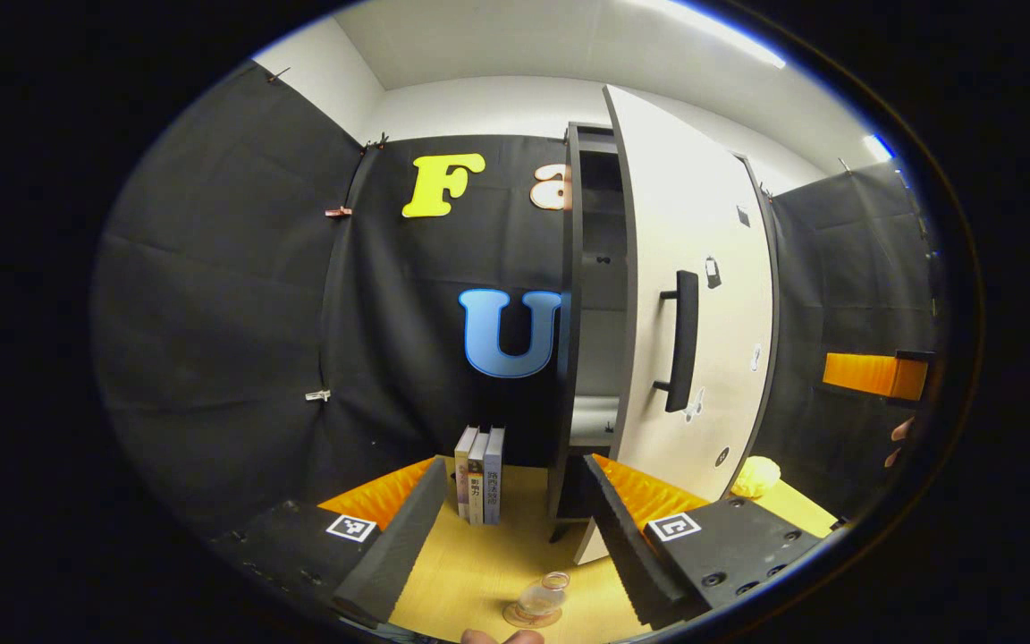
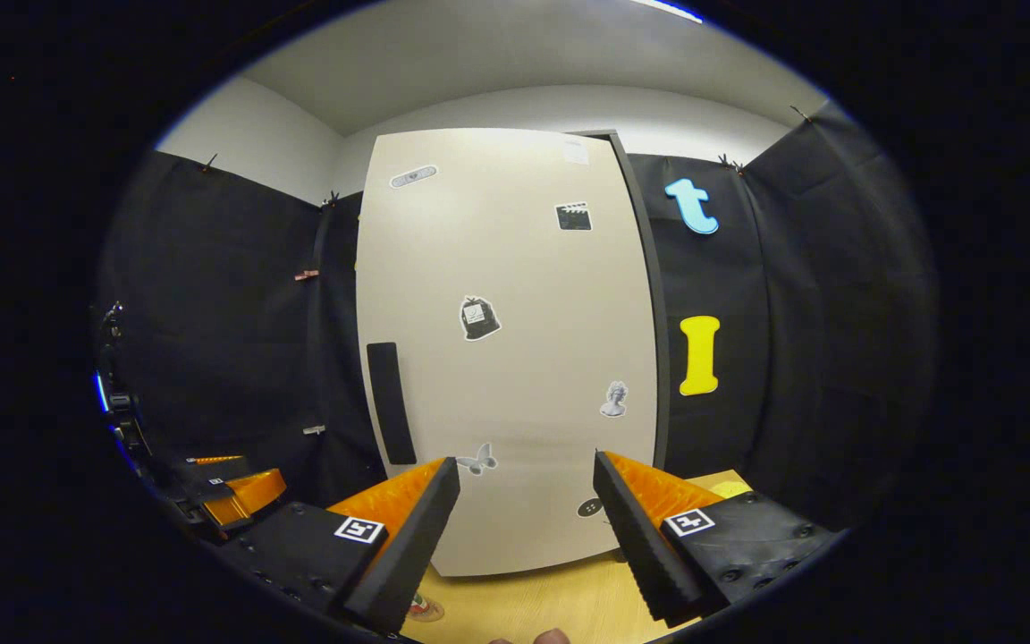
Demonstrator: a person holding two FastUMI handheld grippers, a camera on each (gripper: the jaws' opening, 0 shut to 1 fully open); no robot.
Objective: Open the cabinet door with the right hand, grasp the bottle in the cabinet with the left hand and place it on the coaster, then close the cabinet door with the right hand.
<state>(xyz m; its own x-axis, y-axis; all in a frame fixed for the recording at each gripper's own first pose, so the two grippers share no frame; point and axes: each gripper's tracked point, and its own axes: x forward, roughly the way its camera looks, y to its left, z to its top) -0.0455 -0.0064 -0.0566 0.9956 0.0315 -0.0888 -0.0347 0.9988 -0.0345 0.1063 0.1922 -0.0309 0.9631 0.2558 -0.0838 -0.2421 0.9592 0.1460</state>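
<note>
A small clear glass bottle [image 1: 544,592] rests on a round coaster [image 1: 524,618] on the wooden table [image 1: 479,572], low between my left gripper's fingers. My left gripper [image 1: 513,470] is open, holds nothing, and sits back from the bottle. The tall cabinet's cream door [image 1: 703,295] stands ajar, its dark bar handle [image 1: 681,340] facing me and dark shelves [image 1: 600,268] showing in the gap. In the right gripper view the door [image 2: 515,358] faces me, handle [image 2: 390,402] at its left. My right gripper [image 2: 526,465] is open just short of the door's lower part, touching nothing.
Three books [image 1: 479,487] stand upright on the table left of the cabinet. A yellow object [image 1: 756,476] lies by the cabinet's right foot. The other gripper [image 1: 873,374] and fingers of a hand [image 1: 898,440] show at the far right. The left gripper [image 2: 229,492] shows at lower left.
</note>
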